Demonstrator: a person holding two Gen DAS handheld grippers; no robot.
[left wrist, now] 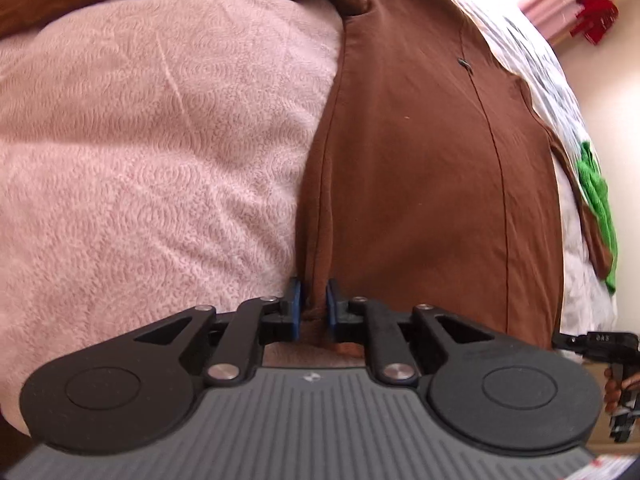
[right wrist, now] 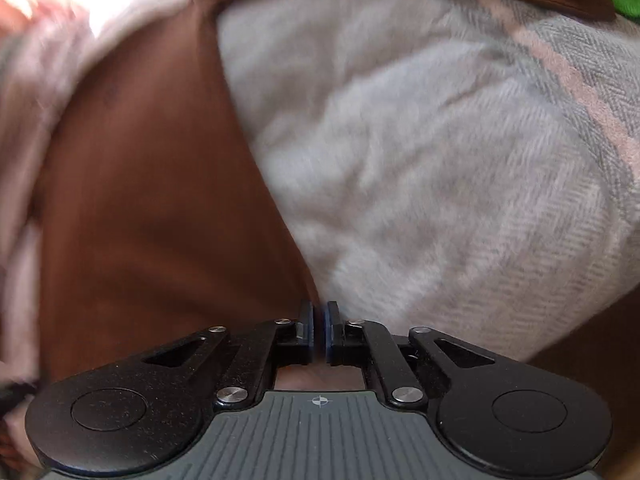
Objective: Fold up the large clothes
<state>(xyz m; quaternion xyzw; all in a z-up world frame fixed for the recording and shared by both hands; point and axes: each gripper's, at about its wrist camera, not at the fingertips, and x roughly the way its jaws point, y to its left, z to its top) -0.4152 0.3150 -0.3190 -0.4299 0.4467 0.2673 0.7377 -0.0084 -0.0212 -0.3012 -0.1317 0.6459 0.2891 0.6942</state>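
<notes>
The left gripper (left wrist: 314,304) has its fingers (left wrist: 295,300) closed on a fold at the near edge of the brown garment (left wrist: 420,168), which stretches toward 12 o'clock over a pink blanket (left wrist: 160,140) on the bed. The right gripper (right wrist: 319,330) has its fingers (right wrist: 307,326) pressed nearly together, pinching the brown garment's edge (right wrist: 160,200). A grey plaid blanket (right wrist: 440,140) lies at 1 o'clock, and a green cloth (left wrist: 598,196) lies at 3 o'clock in the left view.

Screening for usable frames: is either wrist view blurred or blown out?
Left wrist view: sharp on the brown garment and pink blanket, overexposed at the far right edge. Right wrist view: motion-blurred throughout, the grey blanket smeared, top-left corner washed out.
</notes>
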